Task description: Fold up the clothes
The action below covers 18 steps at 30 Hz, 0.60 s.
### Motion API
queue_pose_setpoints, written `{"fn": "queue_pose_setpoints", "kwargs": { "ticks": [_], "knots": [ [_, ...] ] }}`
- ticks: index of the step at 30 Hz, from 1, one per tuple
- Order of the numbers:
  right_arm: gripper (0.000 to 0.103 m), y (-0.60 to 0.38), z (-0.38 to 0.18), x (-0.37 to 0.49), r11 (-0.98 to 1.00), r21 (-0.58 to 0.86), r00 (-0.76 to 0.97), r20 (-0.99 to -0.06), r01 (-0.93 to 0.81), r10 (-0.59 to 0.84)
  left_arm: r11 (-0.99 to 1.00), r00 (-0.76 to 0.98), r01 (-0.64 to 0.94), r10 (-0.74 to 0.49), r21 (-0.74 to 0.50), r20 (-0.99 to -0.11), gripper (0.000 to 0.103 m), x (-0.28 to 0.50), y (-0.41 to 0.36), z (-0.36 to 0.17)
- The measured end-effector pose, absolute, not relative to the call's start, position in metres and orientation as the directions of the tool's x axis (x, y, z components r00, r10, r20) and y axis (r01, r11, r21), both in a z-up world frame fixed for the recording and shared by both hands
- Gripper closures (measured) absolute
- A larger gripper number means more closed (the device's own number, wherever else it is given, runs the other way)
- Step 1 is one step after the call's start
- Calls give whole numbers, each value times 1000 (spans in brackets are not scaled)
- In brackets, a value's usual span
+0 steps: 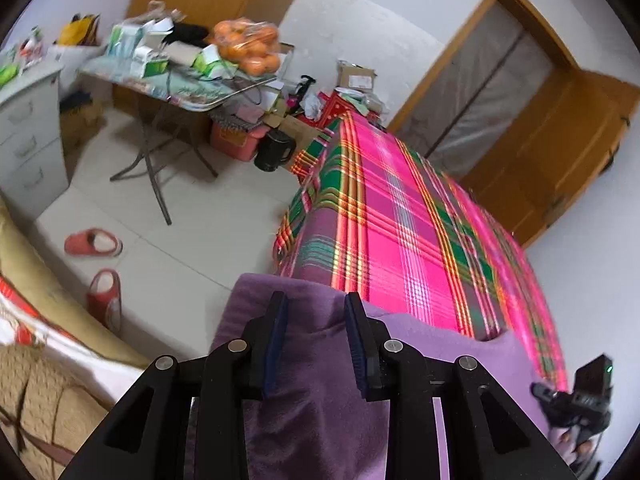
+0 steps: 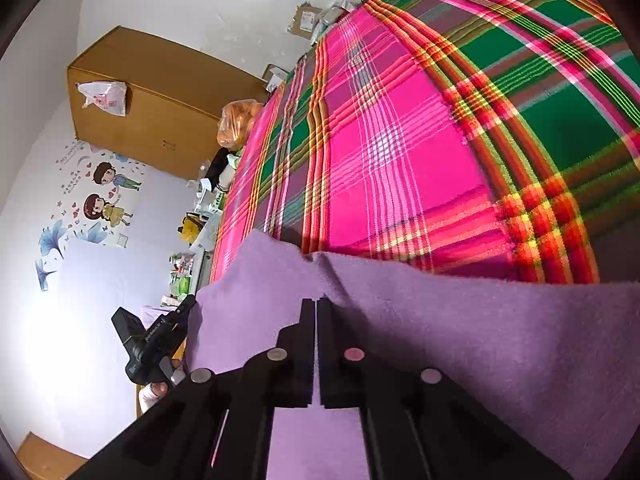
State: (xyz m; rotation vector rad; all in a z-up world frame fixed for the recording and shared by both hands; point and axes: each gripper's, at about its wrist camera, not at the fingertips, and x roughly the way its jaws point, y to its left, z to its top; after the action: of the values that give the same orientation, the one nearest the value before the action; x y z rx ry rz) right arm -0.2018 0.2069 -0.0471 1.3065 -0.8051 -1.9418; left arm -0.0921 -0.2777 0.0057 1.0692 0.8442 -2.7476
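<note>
A purple fleece garment point(image 1: 316, 360) hangs over the near edge of a bed covered in a pink, green and red plaid sheet point(image 1: 400, 220). My left gripper point(image 1: 316, 300) stands partly apart, its blue pads point(image 1: 278, 344) pressed on a thick bunch of the purple cloth. In the right wrist view the garment point(image 2: 480, 340) spreads across the bed's near side. My right gripper point(image 2: 316, 302) is shut, its tips at the cloth's upper edge and pinching it. The garment stretches between the two grippers. A hand holds the left gripper's body point(image 2: 148, 344) at the cloth's left end.
Left of the bed lies a tiled floor with two red slippers point(image 1: 94, 242). A folding table point(image 1: 176, 88) carries boxes and a bag of oranges point(image 1: 248, 46). A black kettle point(image 1: 274, 150), a white drawer unit point(image 1: 28, 136) and a wooden wardrobe point(image 2: 152, 104) are also in view.
</note>
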Motion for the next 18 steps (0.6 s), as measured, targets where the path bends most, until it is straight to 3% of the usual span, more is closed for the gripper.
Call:
{"fn": "queue_pose_setpoints", "kwargs": {
  "ticks": [9,15,18],
  "knots": [
    [103,200,-39,-199,-614,753,-314,-538,239,-782,-846,-756,334,22,-414,-654,73,-33,-284,5],
    [103,197,-33,-198,-633,733,-317,-556,248,-768,-872,-838,253,19,-419,-545,72,3,-248,39],
    [87,189,-21,-190,-658,691,-341,-567,301,-750,-899,-857,165,73,-406,-510,71,6,-221,46]
  ]
}}
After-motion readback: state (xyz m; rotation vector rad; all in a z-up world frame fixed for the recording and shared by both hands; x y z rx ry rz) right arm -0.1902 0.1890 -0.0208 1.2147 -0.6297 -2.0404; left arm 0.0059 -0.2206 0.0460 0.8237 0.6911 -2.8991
